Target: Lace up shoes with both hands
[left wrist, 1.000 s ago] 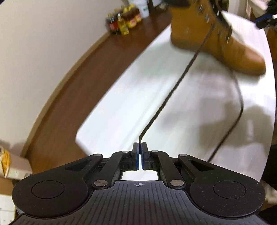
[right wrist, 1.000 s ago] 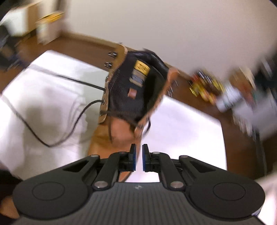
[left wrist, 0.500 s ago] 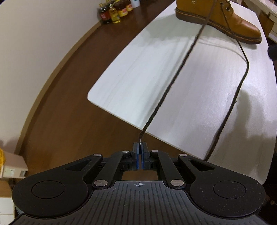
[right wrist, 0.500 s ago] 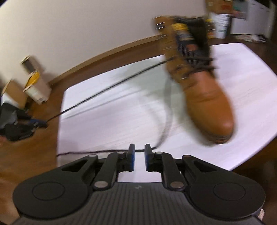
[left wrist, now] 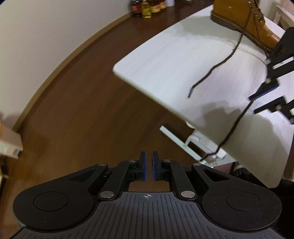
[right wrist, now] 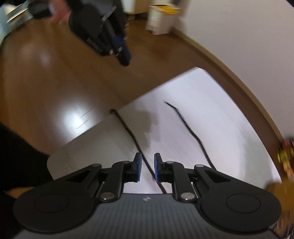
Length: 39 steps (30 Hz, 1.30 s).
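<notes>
Left gripper (left wrist: 149,165): jaws slightly apart and opening, nothing between the blue pads. It points down at the brown floor (left wrist: 77,114), off the near corner of the white table (left wrist: 165,64).

Right gripper (right wrist: 147,167): jaws apart and opening. One strand of the dark lace (right wrist: 134,136) passes through the gap between the pads without being pressed; it lies slack on the table top, running ahead of the tongs to the table edge. A second lace end (left wrist: 211,73) lies free on the table, ahead and to the right of that gripper, well apart from the left tongs.

The tan boot (left wrist: 238,20) stands upright on the table, far ahead and to the right of the left gripper. In the right wrist view only a blurred tan patch shows at the lower right edge.

Bottles (left wrist: 147,8) stand on the floor by the wall.
</notes>
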{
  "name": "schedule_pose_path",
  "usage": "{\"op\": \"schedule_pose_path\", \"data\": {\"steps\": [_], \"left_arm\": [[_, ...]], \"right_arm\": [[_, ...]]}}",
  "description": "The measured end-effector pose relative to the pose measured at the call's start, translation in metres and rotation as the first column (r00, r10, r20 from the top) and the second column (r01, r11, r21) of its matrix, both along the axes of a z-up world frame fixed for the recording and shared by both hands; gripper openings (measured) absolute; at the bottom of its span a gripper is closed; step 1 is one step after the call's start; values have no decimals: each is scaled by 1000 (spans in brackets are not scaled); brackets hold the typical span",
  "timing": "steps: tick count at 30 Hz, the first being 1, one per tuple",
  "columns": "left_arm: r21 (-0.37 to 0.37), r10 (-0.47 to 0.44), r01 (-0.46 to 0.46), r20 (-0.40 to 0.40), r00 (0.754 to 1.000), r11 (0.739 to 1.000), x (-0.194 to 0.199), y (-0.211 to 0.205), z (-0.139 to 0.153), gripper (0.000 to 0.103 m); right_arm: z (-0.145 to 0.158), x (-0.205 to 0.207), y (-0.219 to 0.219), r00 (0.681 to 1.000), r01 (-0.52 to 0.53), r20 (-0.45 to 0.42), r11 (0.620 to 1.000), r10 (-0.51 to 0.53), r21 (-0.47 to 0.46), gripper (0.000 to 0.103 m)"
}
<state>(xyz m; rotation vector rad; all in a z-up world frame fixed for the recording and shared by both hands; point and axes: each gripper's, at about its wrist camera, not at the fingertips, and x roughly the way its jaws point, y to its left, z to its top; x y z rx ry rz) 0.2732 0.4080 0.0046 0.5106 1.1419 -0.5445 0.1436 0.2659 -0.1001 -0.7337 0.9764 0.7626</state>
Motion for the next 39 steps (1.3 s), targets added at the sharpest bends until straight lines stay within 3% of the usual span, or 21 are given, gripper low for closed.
{"op": "schedule_pose_path", "data": {"steps": [4, 7, 8, 9, 11, 13, 15, 19, 22, 23, 26, 30, 34, 37, 39], "left_arm": [[-14, 43, -44, -15, 999, 999, -12, 12, 3, 8], [-53, 54, -55, -20, 998, 997, -15, 13, 5, 8], [-67, 54, -55, -20, 998, 996, -14, 12, 5, 8], [-82, 52, -54, -21, 998, 995, -14, 10, 6, 8], [-121, 43, -46, -24, 999, 992, -12, 4, 8, 8], [-182, 31, -38, -37, 999, 983, -10, -8, 12, 8], [-242, 10, -22, -53, 999, 970, -8, -23, 14, 8], [-347, -48, 3, -119, 992, 938, 0, -69, 7, 12], [-358, -122, 68, -130, 984, 931, -3, -102, 1, 13], [-358, -142, 85, -138, 980, 930, -2, -113, -3, 13], [-352, -178, 114, -155, 972, 929, 1, -135, -12, 13], [-328, -194, 136, -150, 970, 935, 4, -149, -18, 13], [-306, -155, 103, -153, 976, 947, -7, -143, -17, 13], [-293, -116, 68, -150, 982, 954, -28, -133, 1, 13], [-287, -97, 52, -148, 984, 957, -29, -130, 3, 13]], "right_arm": [[-9, 5, 16, 994, -104, -24, 995, 104, -8, 15], [-12, 10, 22, 992, -123, -26, 992, 122, -18, 15], [-11, 12, 22, 994, -105, -41, 994, 105, -6, 13], [-11, 13, 20, 995, -84, -61, 996, 84, 6, 3], [-8, 19, 10, 993, 12, -114, 998, -5, 61, 2], [0, 22, -13, 976, 193, -131, 973, -176, 129, 2], [7, 21, -36, 934, 348, -152, 921, -323, 177, 2], [20, -5, -97, 742, 670, -185, 700, -644, 249, 2], [22, -32, -121, 638, 766, -154, 602, -754, 225, 2], [19, -39, -127, 617, 784, -161, 584, -770, 209, 2], [2, -54, -132, 628, 778, -219, 605, -747, 168, 3], [-10, -61, -127, 686, 723, -259, 678, -680, 134, 15], [0, -50, -135, 706, 706, -262, 680, -658, 196, 16], [-5, -23, -130, 722, 690, -264, 692, -639, 211, 15], [-11, -2, -124, 716, 695, -290, 686, -635, 214, 16]]}}
